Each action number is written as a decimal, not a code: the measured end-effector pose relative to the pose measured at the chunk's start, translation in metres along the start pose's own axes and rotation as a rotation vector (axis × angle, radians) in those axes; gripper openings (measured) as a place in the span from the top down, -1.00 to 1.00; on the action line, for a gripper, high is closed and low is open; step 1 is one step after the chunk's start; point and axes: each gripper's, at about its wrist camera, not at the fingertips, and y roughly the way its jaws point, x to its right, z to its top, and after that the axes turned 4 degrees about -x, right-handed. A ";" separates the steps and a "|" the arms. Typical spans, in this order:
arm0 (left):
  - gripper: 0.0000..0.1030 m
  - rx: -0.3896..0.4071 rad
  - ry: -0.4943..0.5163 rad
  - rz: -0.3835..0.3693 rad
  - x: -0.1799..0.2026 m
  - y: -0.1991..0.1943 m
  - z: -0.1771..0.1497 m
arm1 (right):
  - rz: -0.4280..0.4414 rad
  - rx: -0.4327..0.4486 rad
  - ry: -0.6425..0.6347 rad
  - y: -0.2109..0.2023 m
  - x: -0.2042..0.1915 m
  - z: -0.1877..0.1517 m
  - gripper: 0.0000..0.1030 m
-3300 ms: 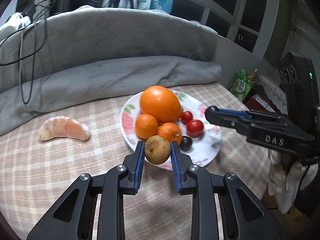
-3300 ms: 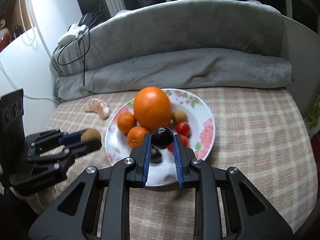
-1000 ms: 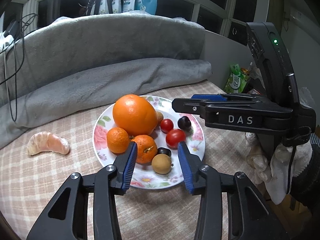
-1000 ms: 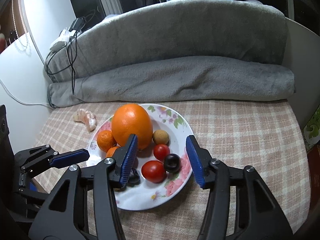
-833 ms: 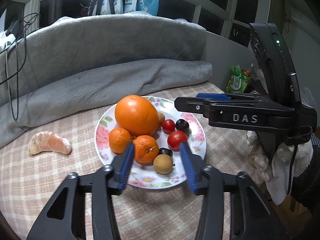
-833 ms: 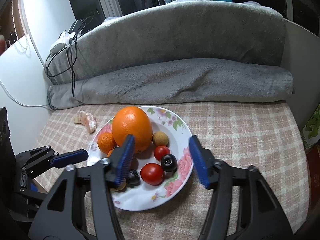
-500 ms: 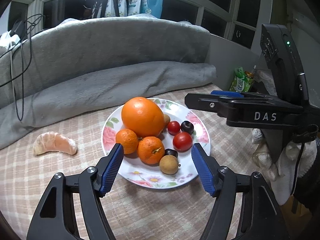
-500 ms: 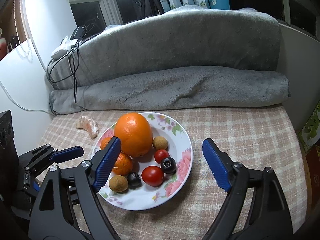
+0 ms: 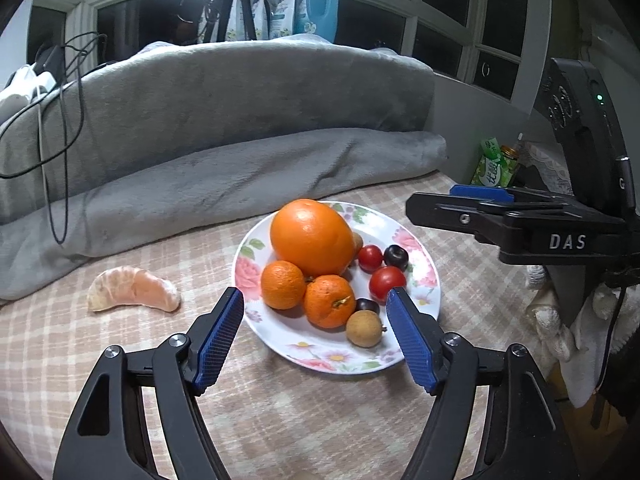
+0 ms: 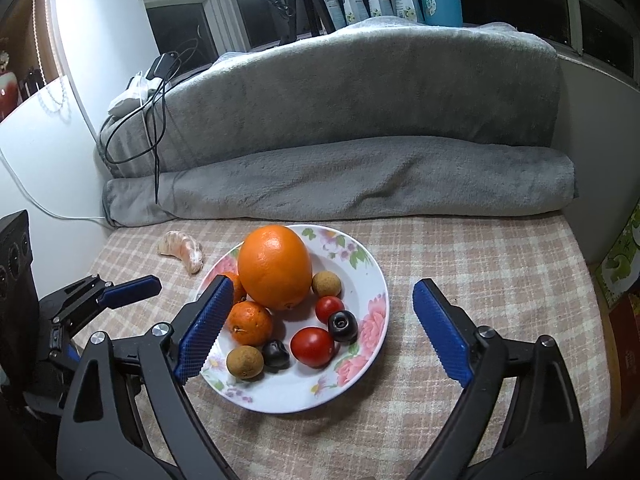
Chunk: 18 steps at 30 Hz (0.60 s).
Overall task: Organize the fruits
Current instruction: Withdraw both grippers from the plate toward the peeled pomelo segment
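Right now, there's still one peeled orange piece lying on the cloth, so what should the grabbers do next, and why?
Probably move the left gripper toward the peeled orange piece. It is the only fruit off the plate, lying on the cloth at that gripper's side. Its jaws are opening with nothing between them, so it is free to fetch it.

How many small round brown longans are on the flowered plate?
2. One small round brown longan lies at the near rim of the white flowered plate, beside a dark plum. The other sits behind, against the big orange. Others may be hidden.
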 end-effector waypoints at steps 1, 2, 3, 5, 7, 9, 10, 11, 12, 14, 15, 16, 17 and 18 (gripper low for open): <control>-0.44 0.001 -0.001 0.004 -0.002 -0.001 0.000 | 0.000 0.000 -0.005 0.000 -0.001 0.000 -0.81; -0.44 0.000 -0.002 0.007 -0.003 -0.001 -0.001 | 0.000 0.001 -0.009 -0.001 -0.003 0.001 -0.81; -0.44 0.000 -0.003 0.012 -0.005 -0.001 -0.001 | 0.002 0.002 -0.015 -0.001 -0.005 0.002 -0.81; -0.44 -0.002 -0.008 0.020 -0.010 -0.003 -0.003 | 0.011 0.004 -0.024 -0.001 -0.009 0.004 -0.81; -0.44 -0.004 -0.014 0.031 -0.017 -0.004 -0.005 | 0.022 0.003 -0.035 0.000 -0.013 0.008 -0.81; -0.44 -0.006 -0.025 0.042 -0.025 -0.006 -0.008 | 0.031 0.000 -0.046 0.001 -0.018 0.011 -0.81; -0.44 -0.006 -0.033 0.048 -0.030 -0.008 -0.009 | 0.035 -0.001 -0.054 0.002 -0.022 0.012 -0.81; -0.44 -0.007 -0.040 0.054 -0.034 -0.009 -0.011 | 0.037 -0.003 -0.062 0.004 -0.025 0.013 -0.81; -0.44 -0.007 -0.047 0.059 -0.038 -0.011 -0.012 | 0.042 -0.006 -0.075 0.005 -0.029 0.015 -0.81; -0.44 -0.006 -0.065 0.073 -0.048 -0.014 -0.015 | 0.053 -0.012 -0.097 0.008 -0.036 0.017 -0.81; -0.44 -0.006 -0.074 0.078 -0.052 -0.016 -0.017 | 0.058 -0.015 -0.111 0.010 -0.041 0.018 -0.81; -0.44 -0.008 -0.086 0.084 -0.057 -0.018 -0.018 | 0.062 -0.017 -0.126 0.012 -0.046 0.019 -0.81; -0.44 -0.008 -0.094 0.091 -0.061 -0.019 -0.020 | 0.066 -0.020 -0.138 0.013 -0.051 0.020 -0.81; -0.44 -0.006 -0.100 0.098 -0.064 -0.021 -0.021 | 0.071 -0.023 -0.150 0.015 -0.056 0.021 -0.81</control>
